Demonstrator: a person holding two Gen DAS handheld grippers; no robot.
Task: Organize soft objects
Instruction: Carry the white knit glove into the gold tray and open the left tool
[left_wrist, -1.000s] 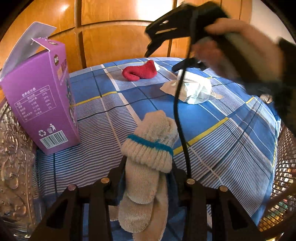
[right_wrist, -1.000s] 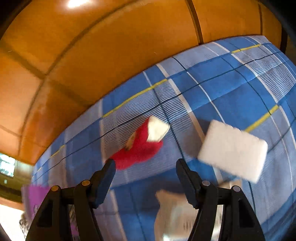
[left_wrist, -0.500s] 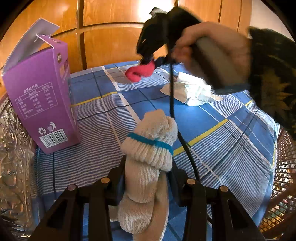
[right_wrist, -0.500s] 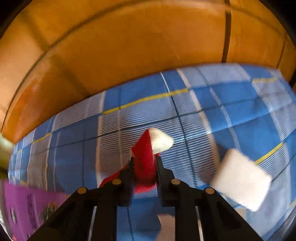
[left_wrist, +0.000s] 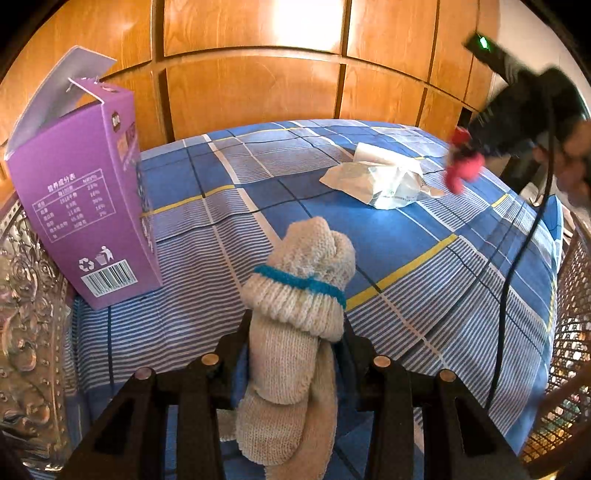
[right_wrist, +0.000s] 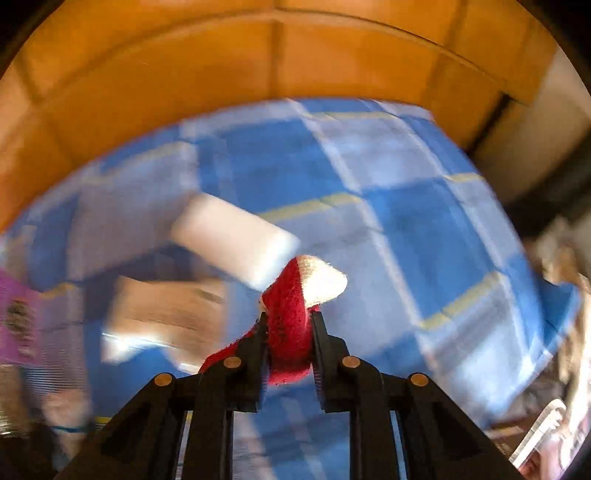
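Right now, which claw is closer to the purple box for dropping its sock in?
Left. The left claw with the beige sock sits beside the open purple box; the right claw holds the red sock far across the bed.

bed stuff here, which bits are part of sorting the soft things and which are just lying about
Part of the job:
- beige knit socks, clamped in the left gripper
- red sock, clamped in the right gripper

Probably just lying about:
- purple carton, top flap open
- white plastic packet
- white block
- blue checked bedcover
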